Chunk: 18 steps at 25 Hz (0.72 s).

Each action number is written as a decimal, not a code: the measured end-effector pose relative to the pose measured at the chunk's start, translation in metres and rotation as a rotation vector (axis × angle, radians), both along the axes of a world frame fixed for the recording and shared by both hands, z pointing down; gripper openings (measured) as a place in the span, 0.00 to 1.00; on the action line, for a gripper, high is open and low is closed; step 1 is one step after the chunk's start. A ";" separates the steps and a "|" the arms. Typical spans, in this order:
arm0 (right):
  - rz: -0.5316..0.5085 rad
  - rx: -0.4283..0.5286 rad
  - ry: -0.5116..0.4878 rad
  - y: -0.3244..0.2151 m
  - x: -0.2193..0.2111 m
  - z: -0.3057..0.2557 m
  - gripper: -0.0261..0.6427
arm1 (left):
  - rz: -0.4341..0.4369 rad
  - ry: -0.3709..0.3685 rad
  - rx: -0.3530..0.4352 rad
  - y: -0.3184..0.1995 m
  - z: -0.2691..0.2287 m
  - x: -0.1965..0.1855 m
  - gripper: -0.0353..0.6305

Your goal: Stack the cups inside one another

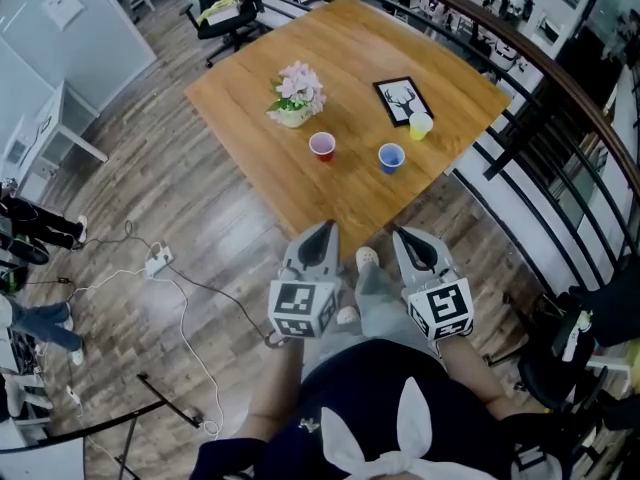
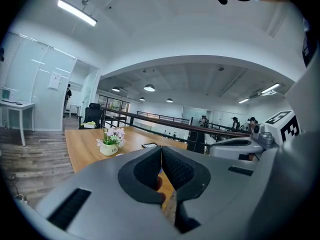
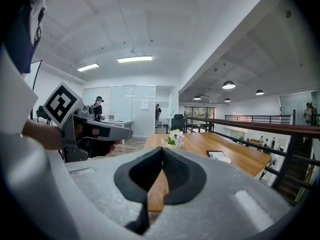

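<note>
The left gripper (image 1: 325, 230) and right gripper (image 1: 402, 236) are held closed, empty, at the near corner of the counter (image 1: 330, 43). The red cup (image 1: 322, 146) and blue cup (image 1: 391, 157) are set apart, bare wood between them — the yellow cup (image 1: 421, 125) nearer the right edge.

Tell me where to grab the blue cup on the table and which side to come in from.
Pinch the blue cup across its upper wall just below the rim, coming from the near edge of the table with the right gripper. It stands upright, mouth up, apart from the red cup and yellow cup, so its near side looks clear. Open the shut jaws first.
</note>
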State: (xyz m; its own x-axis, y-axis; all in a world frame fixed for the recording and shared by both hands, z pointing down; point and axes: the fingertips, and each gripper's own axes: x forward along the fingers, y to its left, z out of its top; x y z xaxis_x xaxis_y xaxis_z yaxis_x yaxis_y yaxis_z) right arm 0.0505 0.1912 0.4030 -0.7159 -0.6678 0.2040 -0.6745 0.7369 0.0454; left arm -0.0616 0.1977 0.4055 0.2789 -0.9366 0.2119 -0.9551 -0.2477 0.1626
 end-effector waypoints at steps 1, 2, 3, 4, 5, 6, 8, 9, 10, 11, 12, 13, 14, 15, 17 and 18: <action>0.000 -0.001 -0.002 -0.005 -0.002 0.001 0.04 | -0.002 0.000 -0.001 -0.004 0.001 -0.002 0.08; -0.001 0.000 -0.002 -0.010 -0.003 0.001 0.04 | -0.003 -0.001 -0.002 -0.009 0.002 -0.003 0.08; -0.002 0.001 -0.002 -0.014 -0.005 0.001 0.04 | -0.004 -0.002 -0.005 -0.013 0.004 -0.005 0.08; -0.004 0.000 -0.002 -0.019 -0.007 0.002 0.04 | -0.006 -0.002 -0.009 -0.017 0.005 -0.006 0.08; -0.008 -0.004 -0.002 -0.024 -0.009 0.003 0.04 | -0.010 -0.001 -0.015 -0.022 0.007 -0.008 0.08; -0.012 -0.010 -0.003 -0.030 -0.011 0.004 0.04 | -0.015 0.000 -0.019 -0.028 0.009 -0.011 0.08; -0.023 -0.020 -0.004 -0.041 -0.016 0.005 0.04 | -0.023 0.002 -0.023 -0.039 0.010 -0.016 0.08; -0.029 -0.022 -0.004 -0.048 -0.019 0.006 0.04 | -0.024 0.001 -0.025 -0.045 0.010 -0.018 0.08; -0.035 -0.025 -0.003 -0.055 -0.022 0.006 0.04 | -0.024 0.000 -0.025 -0.052 0.009 -0.020 0.08; -0.040 -0.029 -0.005 -0.062 -0.026 0.006 0.05 | -0.024 -0.001 -0.025 -0.058 0.009 -0.022 0.08; -0.043 -0.038 -0.010 -0.069 -0.030 0.007 0.12 | -0.026 -0.002 -0.026 -0.065 0.009 -0.025 0.08; -0.047 -0.045 -0.016 -0.077 -0.034 0.007 0.15 | -0.027 -0.005 -0.028 -0.071 0.010 -0.028 0.08; -0.055 -0.048 -0.018 -0.084 -0.039 0.007 0.15 | -0.027 -0.008 -0.032 -0.076 0.011 -0.031 0.08; -0.064 -0.048 -0.017 -0.091 -0.044 0.007 0.17 | -0.024 -0.011 -0.038 -0.082 0.012 -0.033 0.08; -0.081 -0.045 -0.011 -0.106 -0.054 0.006 0.25 | -0.020 -0.014 -0.049 -0.093 0.015 -0.039 0.08; -0.088 -0.045 -0.007 -0.114 -0.059 0.006 0.27 | -0.020 -0.014 -0.053 -0.100 0.015 -0.042 0.08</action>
State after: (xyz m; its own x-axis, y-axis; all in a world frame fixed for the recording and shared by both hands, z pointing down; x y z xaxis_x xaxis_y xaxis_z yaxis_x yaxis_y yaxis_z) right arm -0.0086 0.0776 0.4094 -0.7729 -0.5925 0.2271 -0.6072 0.7945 0.0060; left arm -0.1036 0.0982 0.4210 0.2565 -0.9294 0.2654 -0.9622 -0.2195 0.1612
